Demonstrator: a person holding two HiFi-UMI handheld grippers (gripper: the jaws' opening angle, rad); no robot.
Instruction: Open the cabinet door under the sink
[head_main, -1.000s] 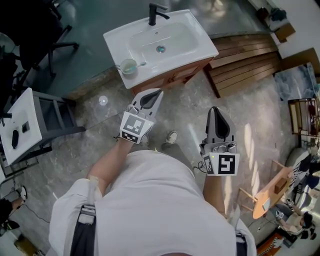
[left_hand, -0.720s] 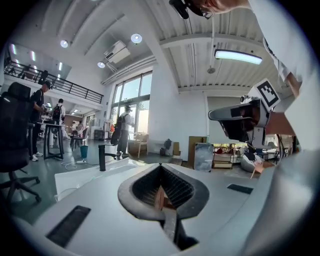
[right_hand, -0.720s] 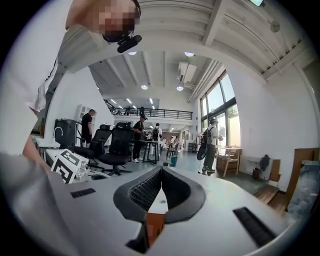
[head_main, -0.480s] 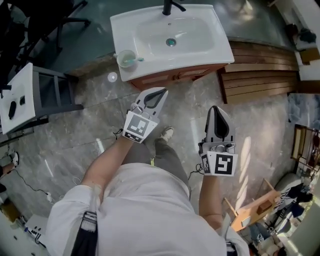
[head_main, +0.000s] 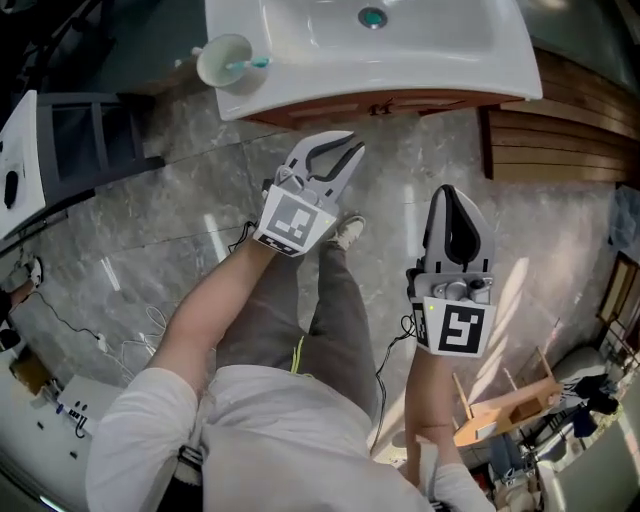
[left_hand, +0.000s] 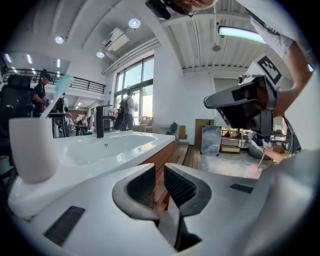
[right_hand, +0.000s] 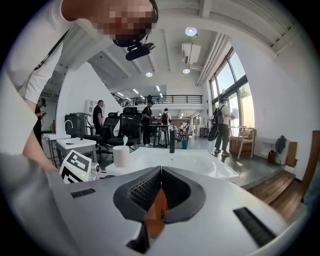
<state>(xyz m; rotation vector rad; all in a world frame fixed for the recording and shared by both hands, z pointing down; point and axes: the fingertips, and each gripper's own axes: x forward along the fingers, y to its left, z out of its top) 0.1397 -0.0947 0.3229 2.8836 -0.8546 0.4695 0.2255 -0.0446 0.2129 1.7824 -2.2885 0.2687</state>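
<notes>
Brown wooden cabinet door (head_main: 385, 103), closed, flush beneath the white sink (head_main: 300, 40).

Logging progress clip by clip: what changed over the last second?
Both grippers advanced toward the sink and its cabinet. The left gripper opened its jaws slightly. The right gripper stayed shut and empty. Nothing was grasped, and the cup stayed on the sink.
</notes>
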